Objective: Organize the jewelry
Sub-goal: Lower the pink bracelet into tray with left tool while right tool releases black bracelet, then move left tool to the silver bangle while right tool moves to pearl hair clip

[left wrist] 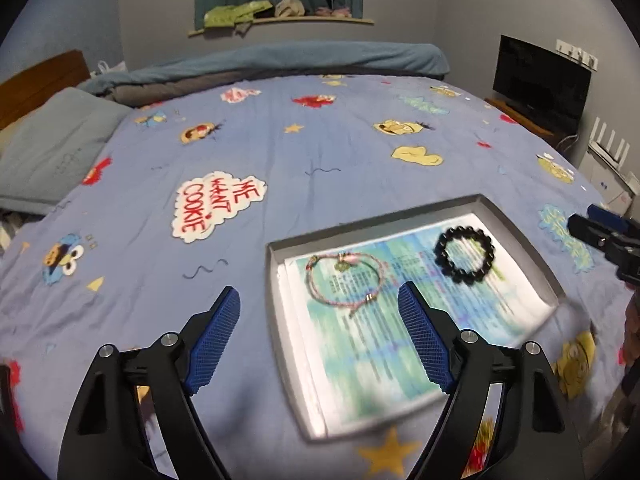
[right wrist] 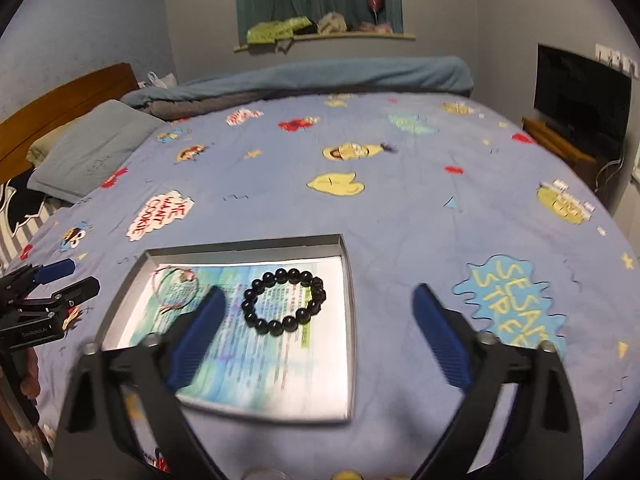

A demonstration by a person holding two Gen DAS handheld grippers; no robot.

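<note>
Both of your grippers are empty right now, and each has its blue pads spread wide apart. Your left gripper (left wrist: 320, 336) hangs above the bed sheet (left wrist: 280, 152), with its right pad over the near part of the gray tray (left wrist: 276, 280). Just ahead of that pad lies the pink string bracelet (left wrist: 344, 280), a thin loop with a small charm, resting on the colorful printed paper (left wrist: 380, 340) inside the tray. Farther ahead and to the right sits the black bead bracelet (left wrist: 464, 254). Your right gripper (right wrist: 320, 336) hangs over the right side of the same tray, and the black bead bracelet (right wrist: 284, 300) is just ahead of its left pad. Both bracelets look like they are already inside the tray, so I think you are either about to pick one up or you are near the end. If you go for the black beads next, bring the right gripper forward and a bit left, lower it, and close the pads across one side of the ring. The beads are round and may roll, so squeeze slowly.
</note>
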